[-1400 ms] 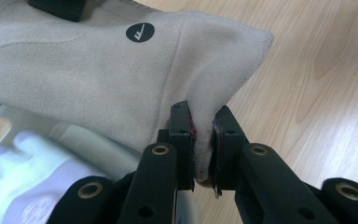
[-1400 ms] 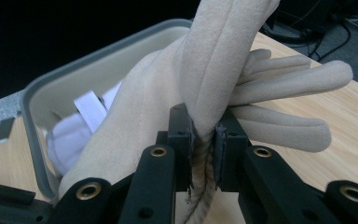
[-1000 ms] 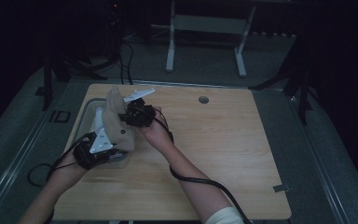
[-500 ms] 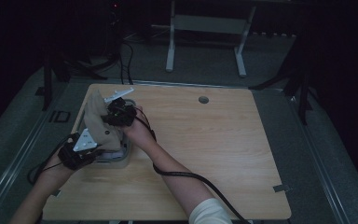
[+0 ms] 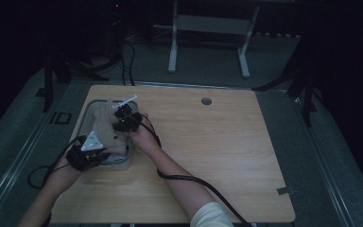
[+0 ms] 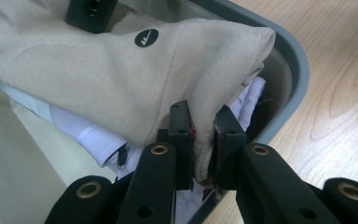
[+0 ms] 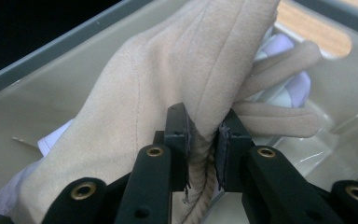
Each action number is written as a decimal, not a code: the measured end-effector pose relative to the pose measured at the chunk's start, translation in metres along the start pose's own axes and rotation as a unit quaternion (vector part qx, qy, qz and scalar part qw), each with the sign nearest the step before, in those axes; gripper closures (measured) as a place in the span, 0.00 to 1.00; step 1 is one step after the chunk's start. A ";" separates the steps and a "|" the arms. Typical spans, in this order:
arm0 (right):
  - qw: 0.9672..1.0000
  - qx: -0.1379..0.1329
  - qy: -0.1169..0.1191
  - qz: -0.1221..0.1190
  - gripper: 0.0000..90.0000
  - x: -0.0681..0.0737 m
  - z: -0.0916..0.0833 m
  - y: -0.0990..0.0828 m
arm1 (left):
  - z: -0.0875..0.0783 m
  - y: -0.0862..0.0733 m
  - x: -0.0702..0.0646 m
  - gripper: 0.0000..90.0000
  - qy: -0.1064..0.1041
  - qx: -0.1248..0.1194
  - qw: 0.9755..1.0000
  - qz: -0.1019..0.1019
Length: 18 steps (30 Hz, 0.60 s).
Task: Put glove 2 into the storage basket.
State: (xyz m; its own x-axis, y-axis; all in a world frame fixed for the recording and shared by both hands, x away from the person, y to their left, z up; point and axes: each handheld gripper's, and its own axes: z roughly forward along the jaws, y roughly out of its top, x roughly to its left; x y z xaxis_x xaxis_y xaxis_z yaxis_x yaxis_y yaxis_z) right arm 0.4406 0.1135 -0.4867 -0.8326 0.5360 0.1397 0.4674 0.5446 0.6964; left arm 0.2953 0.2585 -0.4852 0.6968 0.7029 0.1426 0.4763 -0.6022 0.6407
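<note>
A beige glove (image 6: 135,79) is pinched at opposite ends by the left gripper (image 6: 204,140) and right gripper (image 7: 204,140), low inside the grey bin (image 6: 289,60); release onto the white cloth (image 6: 88,133) seems next

A light wooden table (image 5: 227,156) carries a grey tray (image 5: 123,162) at its far left. A round cable hole (image 5: 206,101) sits near the far edge.

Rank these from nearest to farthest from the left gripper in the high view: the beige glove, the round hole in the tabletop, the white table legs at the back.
1. Beige glove: clamped in the left gripper, over the grey tray.
2. Round hole: right, toward the table's far edge.
3. White table legs: beyond the table, on the floor.
</note>
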 end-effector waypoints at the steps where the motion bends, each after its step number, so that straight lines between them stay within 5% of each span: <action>1: 1.000 -0.001 0.005 0.004 0.84 -0.001 0.001 0.000 | 0.002 0.000 0.001 0.89 -0.003 0.002 1.000 -0.003; 6: 1.000 0.010 0.004 0.010 0.67 -0.006 -0.001 0.002 | 0.002 -0.002 0.004 0.81 -0.014 -0.008 0.999 -0.030; 15: 0.999 -0.022 0.024 0.010 0.31 -0.013 -0.024 0.001 | -0.019 0.000 0.009 0.21 0.007 -0.058 0.995 -0.085; 18: 0.999 -0.030 0.035 0.000 0.21 -0.012 -0.033 0.000 | -0.026 0.004 0.009 0.15 0.006 -0.095 0.991 -0.098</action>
State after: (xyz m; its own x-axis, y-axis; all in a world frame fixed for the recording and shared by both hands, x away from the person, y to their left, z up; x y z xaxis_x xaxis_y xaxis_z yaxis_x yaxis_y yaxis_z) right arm 0.4403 0.0857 -0.4651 -0.8527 0.4881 0.1864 0.4495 0.5036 0.7378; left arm 0.2889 0.2723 -0.4620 0.5942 0.8042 0.0107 0.4907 -0.3730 0.7875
